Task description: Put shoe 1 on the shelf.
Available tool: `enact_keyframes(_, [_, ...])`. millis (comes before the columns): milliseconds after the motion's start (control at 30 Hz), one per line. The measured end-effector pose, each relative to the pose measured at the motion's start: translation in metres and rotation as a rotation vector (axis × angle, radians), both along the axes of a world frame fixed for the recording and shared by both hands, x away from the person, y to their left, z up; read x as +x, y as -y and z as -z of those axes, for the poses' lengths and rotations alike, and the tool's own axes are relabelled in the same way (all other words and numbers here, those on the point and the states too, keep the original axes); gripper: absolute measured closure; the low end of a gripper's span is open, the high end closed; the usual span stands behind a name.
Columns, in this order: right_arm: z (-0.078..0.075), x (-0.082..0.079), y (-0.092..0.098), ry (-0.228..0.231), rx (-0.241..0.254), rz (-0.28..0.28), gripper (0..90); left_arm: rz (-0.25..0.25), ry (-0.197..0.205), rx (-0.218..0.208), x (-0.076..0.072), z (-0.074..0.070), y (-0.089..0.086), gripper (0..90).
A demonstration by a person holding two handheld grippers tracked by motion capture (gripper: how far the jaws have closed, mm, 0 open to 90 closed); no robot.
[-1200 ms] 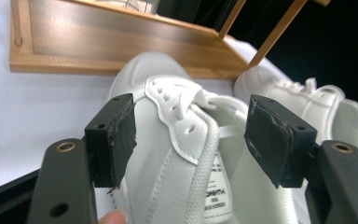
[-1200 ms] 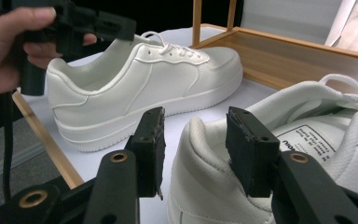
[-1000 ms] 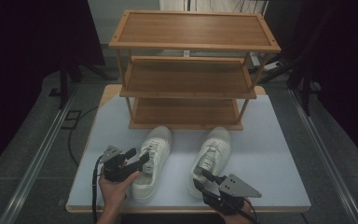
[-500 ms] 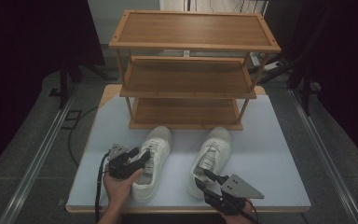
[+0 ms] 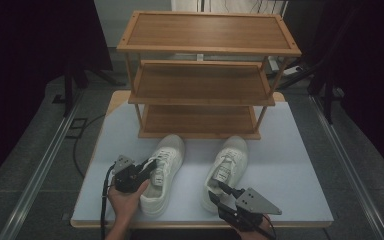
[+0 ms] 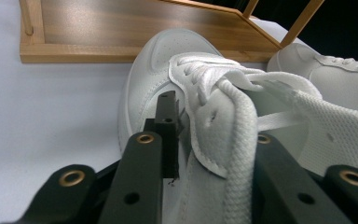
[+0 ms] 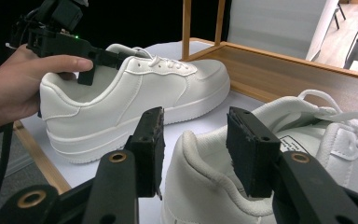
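Two white lace-up sneakers stand side by side on the white table (image 5: 290, 165), toes toward a wooden shoe rack. My left gripper (image 5: 152, 167) (image 6: 214, 121) has just been closing and is now shut on the left shoe (image 5: 166, 172) (image 6: 168, 60). One jaw is outside the shoe's side wall and the other inside the opening, partly hidden by laces. My right gripper (image 5: 217, 192) (image 7: 196, 140) stands open astride the heel collar of the right shoe (image 5: 228, 165) (image 7: 214, 186), with a gap showing at the outer pad (image 7: 150, 149).
The three-tier wooden shoe rack (image 5: 200, 85) stands at the back of the table, its bottom shelf just beyond the toes. Dark floor and metal rails flank the table. The right gripper view shows the left shoe (image 7: 135, 102) with the left gripper (image 7: 86, 70) and its hand on it.
The left gripper's jaws have closed from wide open onto the left shoe's side wall. The right gripper and both shoes have stayed in place.
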State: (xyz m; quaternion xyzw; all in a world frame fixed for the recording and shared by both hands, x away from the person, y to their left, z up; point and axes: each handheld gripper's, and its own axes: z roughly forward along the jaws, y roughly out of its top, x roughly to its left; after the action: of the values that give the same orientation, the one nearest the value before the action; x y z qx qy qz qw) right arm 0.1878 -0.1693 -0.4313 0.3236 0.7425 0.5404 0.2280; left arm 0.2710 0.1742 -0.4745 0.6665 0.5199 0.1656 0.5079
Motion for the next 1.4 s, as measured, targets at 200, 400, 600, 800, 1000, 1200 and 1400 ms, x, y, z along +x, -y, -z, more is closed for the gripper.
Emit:
enact_keyframes(200, [0.0, 0.0, 0.0, 0.005, 0.0, 0.003, 56.1, -0.017, 0.001, -0.113, -0.001, 0.004, -0.014, 81.6])
enact_keyframes(400, [-0.002, 0.0, 0.003, 0.009, 0.011, 0.011, 56.1, -0.017, -0.002, -0.235, -0.006, 0.007, -0.028, 81.8])
enact_keyframes(600, [-0.007, -0.003, 0.004, 0.03, 0.027, 0.015, 56.2, -0.012, 0.033, -0.333, -0.015, -0.002, -0.04, 81.8])
enact_keyframes(800, [-0.009, -0.003, 0.007, 0.036, 0.037, 0.019, 56.2, -0.014, 0.089, -0.369, -0.025, -0.018, -0.046, 81.8])
enact_keyframes(1000, [-0.01, -0.003, 0.009, 0.036, 0.047, 0.024, 56.2, -0.005, 0.123, -0.409, -0.032, -0.029, -0.049, 81.9])
enact_keyframes(1200, [-0.011, -0.003, 0.009, 0.036, 0.053, 0.024, 56.2, 0.018, 0.141, -0.466, -0.036, -0.037, -0.049, 81.9])
enact_keyframes(1400, [-0.013, -0.003, 0.011, 0.038, 0.066, 0.026, 56.3, 0.02, 0.164, -0.482, -0.038, -0.045, -0.047, 81.9])
